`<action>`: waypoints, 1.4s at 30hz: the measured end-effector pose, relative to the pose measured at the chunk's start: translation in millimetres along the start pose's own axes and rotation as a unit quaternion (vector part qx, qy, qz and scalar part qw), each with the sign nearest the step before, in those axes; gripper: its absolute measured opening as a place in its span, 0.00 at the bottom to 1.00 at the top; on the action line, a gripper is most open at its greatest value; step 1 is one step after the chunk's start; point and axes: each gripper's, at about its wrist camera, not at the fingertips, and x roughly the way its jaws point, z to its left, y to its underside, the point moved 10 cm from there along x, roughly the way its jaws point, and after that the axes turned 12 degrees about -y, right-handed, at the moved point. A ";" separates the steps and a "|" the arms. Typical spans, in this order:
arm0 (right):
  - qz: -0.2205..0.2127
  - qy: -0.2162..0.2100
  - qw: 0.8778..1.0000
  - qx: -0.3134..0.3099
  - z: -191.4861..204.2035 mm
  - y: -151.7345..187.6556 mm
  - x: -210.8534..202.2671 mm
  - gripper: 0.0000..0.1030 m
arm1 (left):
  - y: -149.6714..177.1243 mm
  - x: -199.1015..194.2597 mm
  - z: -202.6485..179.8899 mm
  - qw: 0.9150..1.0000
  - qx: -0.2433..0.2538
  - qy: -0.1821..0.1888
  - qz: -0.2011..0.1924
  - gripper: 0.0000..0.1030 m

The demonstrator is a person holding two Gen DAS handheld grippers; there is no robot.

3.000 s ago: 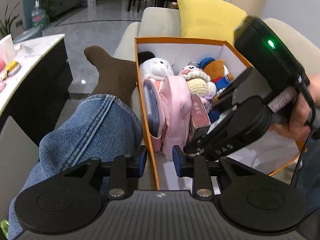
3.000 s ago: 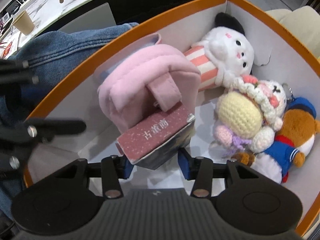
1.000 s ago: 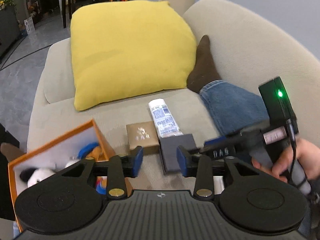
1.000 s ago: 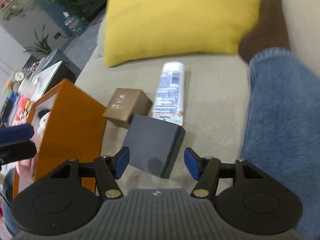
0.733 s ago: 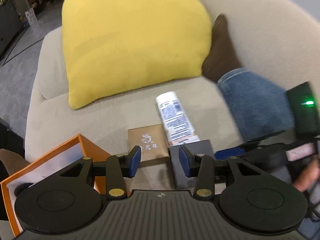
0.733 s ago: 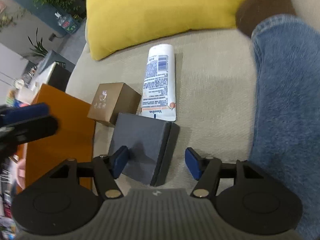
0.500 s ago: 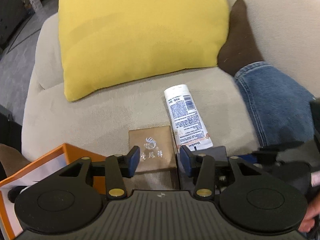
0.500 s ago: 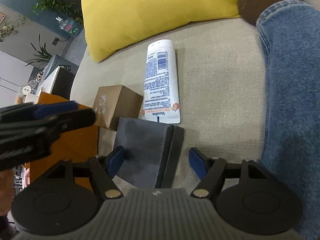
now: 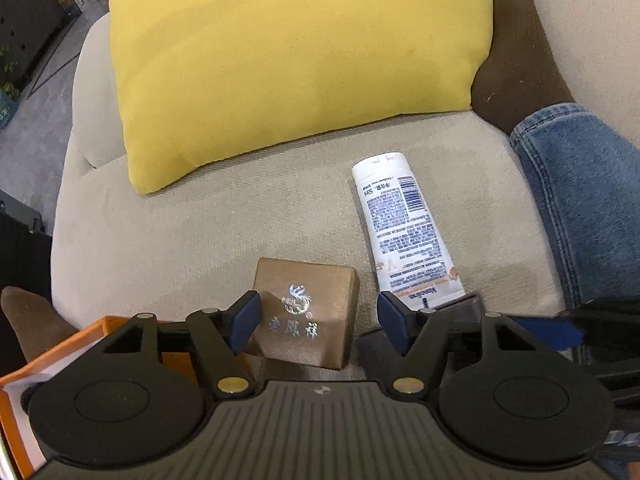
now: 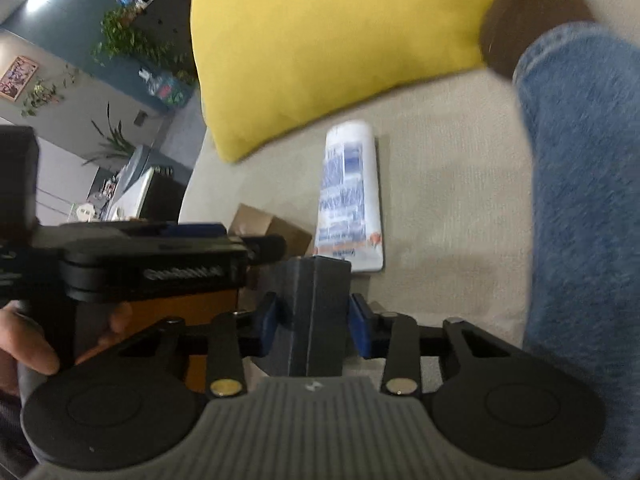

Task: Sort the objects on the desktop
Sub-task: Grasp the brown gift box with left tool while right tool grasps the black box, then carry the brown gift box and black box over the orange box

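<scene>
A brown box with a silver logo (image 9: 308, 316) lies on the beige sofa seat (image 9: 200, 220). My left gripper (image 9: 320, 320) points down over it, jaws opening wide. The box sits between the pads, which do not press it. A white lotion tube (image 9: 404, 224) lies just right of it. In the right wrist view, my right gripper (image 10: 314, 328) is closing on a dark grey box (image 10: 316, 300) that stands on edge, with both blue pads against its sides. The orange storage box (image 9: 24, 364) is at the lower left, and its wall (image 10: 192, 312) shows behind the left gripper's body.
A yellow cushion (image 9: 296, 52) leans at the back of the seat. A person's jeans leg (image 9: 588, 208) and brown sock (image 9: 516, 52) fill the right side. Another socked foot (image 9: 24, 320) is beside the orange box. A hand (image 10: 24, 344) holds the left gripper's handle.
My left gripper came down over the brown box and its jaws spread wider. My right gripper's jaws closed onto the dark grey box, which now stands on edge.
</scene>
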 end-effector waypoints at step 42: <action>-0.047 0.101 0.989 -0.100 7.9 -8.3 -40.1 0.34 | 4.4 -9.5 1.1 0.999 0.043 -0.001 0.006 0.70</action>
